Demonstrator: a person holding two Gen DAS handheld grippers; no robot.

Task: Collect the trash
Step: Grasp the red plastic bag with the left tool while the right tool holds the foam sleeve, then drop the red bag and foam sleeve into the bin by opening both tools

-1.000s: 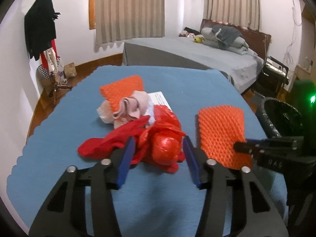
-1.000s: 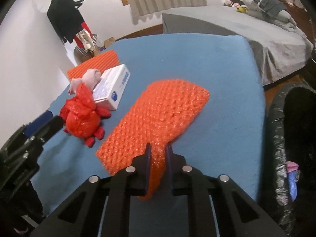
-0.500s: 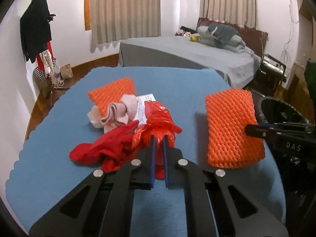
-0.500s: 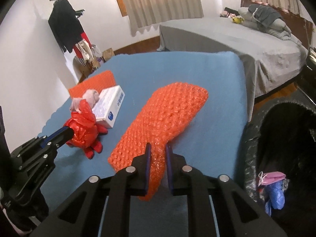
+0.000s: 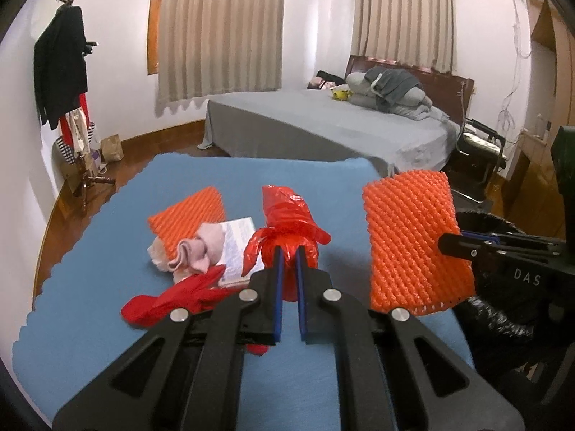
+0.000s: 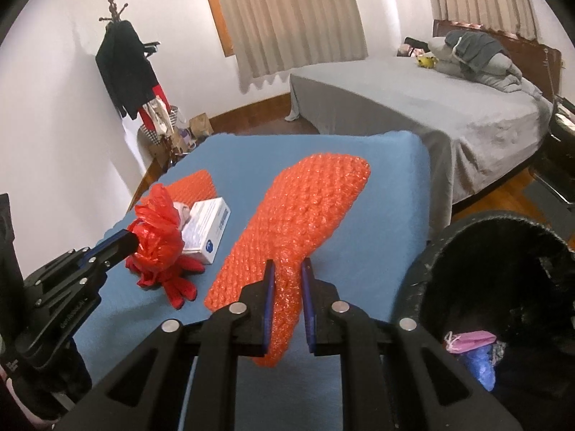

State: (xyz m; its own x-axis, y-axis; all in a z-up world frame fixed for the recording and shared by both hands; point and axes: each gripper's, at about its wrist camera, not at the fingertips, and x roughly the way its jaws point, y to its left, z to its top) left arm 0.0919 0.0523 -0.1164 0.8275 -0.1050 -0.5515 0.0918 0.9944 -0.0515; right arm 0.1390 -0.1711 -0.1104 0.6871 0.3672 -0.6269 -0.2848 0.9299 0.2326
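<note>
Left claw (image 5: 288,251): clenched on my red plastic bag (image 5: 287,215), which stands up just ahead of the blue pads, its knotted neck pinched between them.
Right claw (image 6: 287,269): clamped on the near corner of an orange bubble-wrap sheet (image 6: 305,208); most of the sheet fans out ahead of and above the pads.
Bin (image 6: 503,287): black-lined, low to the right of my right claw, mouth open, with a pink scrap (image 6: 470,341) and something blue inside.
Step in hand: I judge both pieces are gripped and lifted clear of the blue table (image 5: 90,287), ready for carrying to the bin.
Left behind: beyond and left of my left claw lie a second orange sheet (image 5: 187,212), a white box (image 6: 206,230), a pinkish rag (image 5: 190,251) and a red cloth (image 5: 172,298).
Next move: swing each claw over the bin's mouth before letting go; the wide sheet may catch the rim, so it probably needs centring first.
</note>
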